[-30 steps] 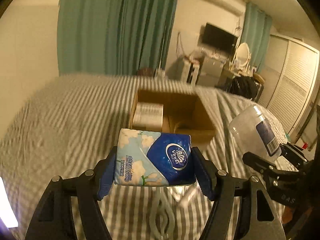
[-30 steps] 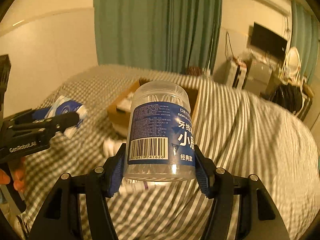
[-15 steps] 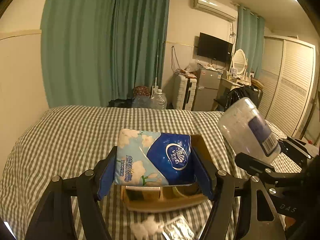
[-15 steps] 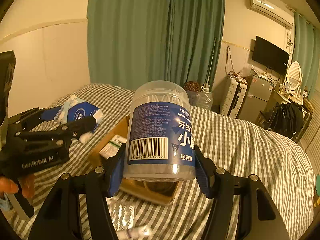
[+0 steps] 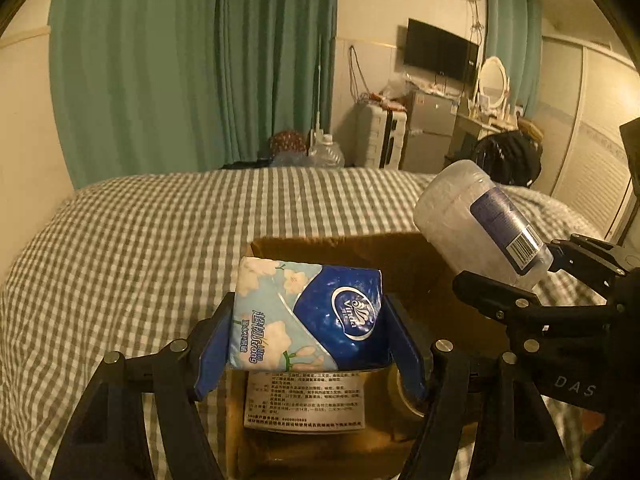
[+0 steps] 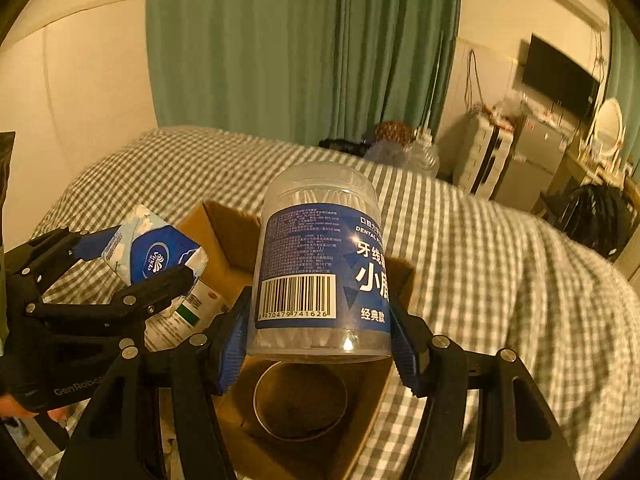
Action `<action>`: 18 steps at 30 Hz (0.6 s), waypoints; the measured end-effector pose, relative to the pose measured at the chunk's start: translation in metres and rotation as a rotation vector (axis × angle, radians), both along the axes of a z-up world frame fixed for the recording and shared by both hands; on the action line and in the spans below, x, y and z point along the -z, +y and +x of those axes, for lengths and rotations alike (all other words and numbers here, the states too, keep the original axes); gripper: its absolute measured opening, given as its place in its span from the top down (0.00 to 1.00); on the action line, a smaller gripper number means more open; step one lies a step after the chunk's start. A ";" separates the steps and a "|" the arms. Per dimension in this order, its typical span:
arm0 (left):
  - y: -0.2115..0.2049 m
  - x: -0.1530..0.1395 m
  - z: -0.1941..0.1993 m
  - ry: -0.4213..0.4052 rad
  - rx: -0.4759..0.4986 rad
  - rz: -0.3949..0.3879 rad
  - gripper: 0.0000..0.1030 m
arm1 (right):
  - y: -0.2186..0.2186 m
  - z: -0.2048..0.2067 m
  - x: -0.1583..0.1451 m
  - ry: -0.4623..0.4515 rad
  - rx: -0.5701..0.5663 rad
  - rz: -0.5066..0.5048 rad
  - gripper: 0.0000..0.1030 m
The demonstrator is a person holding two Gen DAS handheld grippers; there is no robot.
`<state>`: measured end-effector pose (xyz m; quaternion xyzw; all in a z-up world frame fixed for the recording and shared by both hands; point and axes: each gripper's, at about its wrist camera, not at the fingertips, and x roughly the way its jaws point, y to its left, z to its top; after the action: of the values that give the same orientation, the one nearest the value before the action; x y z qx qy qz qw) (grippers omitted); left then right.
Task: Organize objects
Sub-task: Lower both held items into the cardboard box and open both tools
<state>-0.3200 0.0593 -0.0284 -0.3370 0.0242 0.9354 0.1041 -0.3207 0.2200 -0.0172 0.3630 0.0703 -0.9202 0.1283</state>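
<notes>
My left gripper [image 5: 308, 344] is shut on a blue and white tissue pack [image 5: 308, 318], held over the left part of an open cardboard box [image 5: 360, 248] on the bed. The right gripper [image 6: 320, 344] is shut on a clear dental floss jar [image 6: 320, 264] with a blue label, above the same cardboard box [image 6: 232, 240]. Inside the box lie a white labelled carton [image 5: 304, 400] and a round tape roll [image 6: 300, 400]. From the left wrist view the jar [image 5: 480, 232] hangs over the box's right side; from the right wrist view the tissue pack [image 6: 154, 252] sits at the left.
The box rests on a grey checked bedspread [image 5: 160, 240]. Green curtains [image 5: 192, 60] hang behind the bed. A water jug [image 5: 326, 154], a white cabinet [image 5: 384, 136], a wall TV [image 5: 440, 50] and a wardrobe [image 5: 592, 160] stand beyond the bed's far edge.
Both grippers, still holding their loads, have moved forward and down over the box. The box now lies directly beneath them, with its contents in view.
</notes>
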 end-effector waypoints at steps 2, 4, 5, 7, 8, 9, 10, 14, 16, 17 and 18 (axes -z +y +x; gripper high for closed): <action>0.005 0.006 -0.006 -0.009 0.003 -0.010 0.30 | 0.005 -0.005 0.007 -0.028 -0.007 -0.029 0.41; 0.006 0.012 -0.005 -0.023 0.002 -0.014 0.30 | 0.007 -0.004 0.010 -0.040 -0.019 -0.051 0.41; 0.007 0.014 -0.005 -0.032 0.003 -0.017 0.30 | 0.006 0.002 0.008 -0.035 -0.018 -0.053 0.41; 0.006 0.015 0.003 -0.034 0.004 -0.024 0.29 | 0.008 0.011 0.001 -0.011 -0.013 -0.054 0.37; 0.007 0.013 0.006 -0.032 0.006 -0.032 0.27 | 0.008 0.018 -0.004 0.007 -0.008 -0.059 0.30; 0.005 0.011 0.013 -0.029 0.008 -0.042 0.25 | 0.011 0.025 -0.013 0.029 0.000 -0.074 0.26; 0.004 0.007 0.018 -0.024 0.004 -0.053 0.23 | 0.014 0.030 -0.019 0.041 0.004 -0.087 0.24; 0.005 -0.024 0.040 0.030 -0.027 -0.079 0.08 | 0.023 0.065 -0.057 0.095 0.028 -0.100 0.17; 0.003 -0.044 0.057 0.062 -0.030 -0.066 0.05 | 0.027 0.084 -0.080 0.130 0.039 -0.082 0.13; 0.002 -0.058 0.070 0.085 -0.031 -0.058 0.02 | 0.028 0.094 -0.090 0.149 0.045 -0.075 0.12; 0.001 -0.066 0.077 0.101 -0.034 -0.055 0.00 | 0.028 0.105 -0.102 0.170 0.052 -0.068 0.11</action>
<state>-0.2426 0.0607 0.0380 -0.2925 0.0494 0.9518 0.0777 -0.2156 0.2482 0.0844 0.2808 0.0400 -0.9525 0.1104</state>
